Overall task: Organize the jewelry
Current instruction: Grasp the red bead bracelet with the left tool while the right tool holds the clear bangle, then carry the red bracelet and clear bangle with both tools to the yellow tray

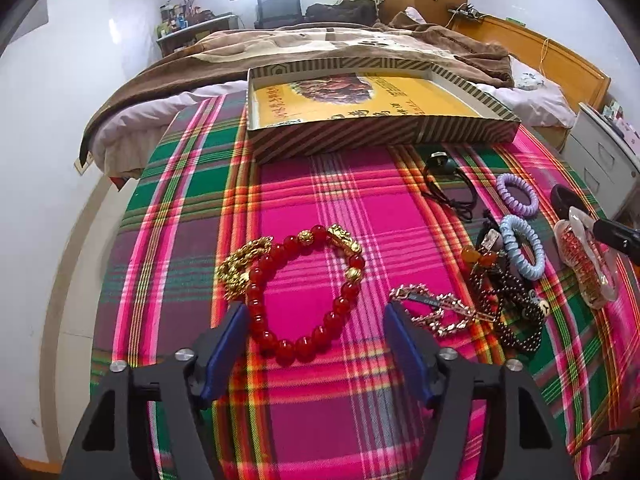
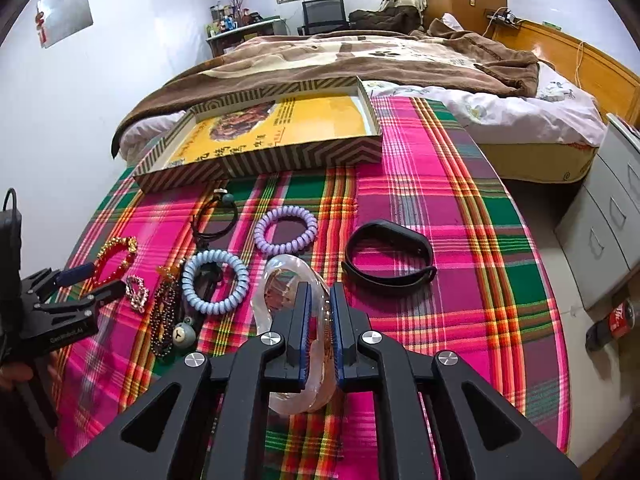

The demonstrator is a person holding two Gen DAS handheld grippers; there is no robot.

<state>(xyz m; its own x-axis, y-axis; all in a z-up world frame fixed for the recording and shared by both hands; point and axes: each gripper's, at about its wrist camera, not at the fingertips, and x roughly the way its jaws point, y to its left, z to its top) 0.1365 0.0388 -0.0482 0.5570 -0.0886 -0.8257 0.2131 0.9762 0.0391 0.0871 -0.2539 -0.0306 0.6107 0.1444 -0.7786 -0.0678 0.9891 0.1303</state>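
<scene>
Left wrist view: left gripper (image 1: 316, 316) has its jaws spread wide, holding nothing, low over the plaid cloth (image 1: 360, 208) w/ the red bead bracelet (image 1: 304, 292) lying between the finger lines, not yet gripped. Just right of it lies a silver chain bracelet (image 1: 436, 312), then dark bead strands (image 1: 516, 312), a blue coil tie (image 1: 522, 246) and a purple coil tie (image 1: 518, 194) toward the cloth's right edge. The striped box (image 1: 376, 136) sits at the far edge; the visible part of its yellow floor looks bare.

Right wrist view: right gripper (image 2: 320, 312) is clenched on a clear bangle (image 2: 288, 280) (seems to have reddish beads inside), gripping its near rim; whether it's lifted off the cloth can't be told. A black band (image 2: 390, 256) lies just beyond on the right, and a black cord tie (image 2: 212, 216) lies near the box front.

Progress est.: early. Nothing seen in the box yet, approx. eight pieces left on the cloth; the bangle looks like the first to go.
</scene>
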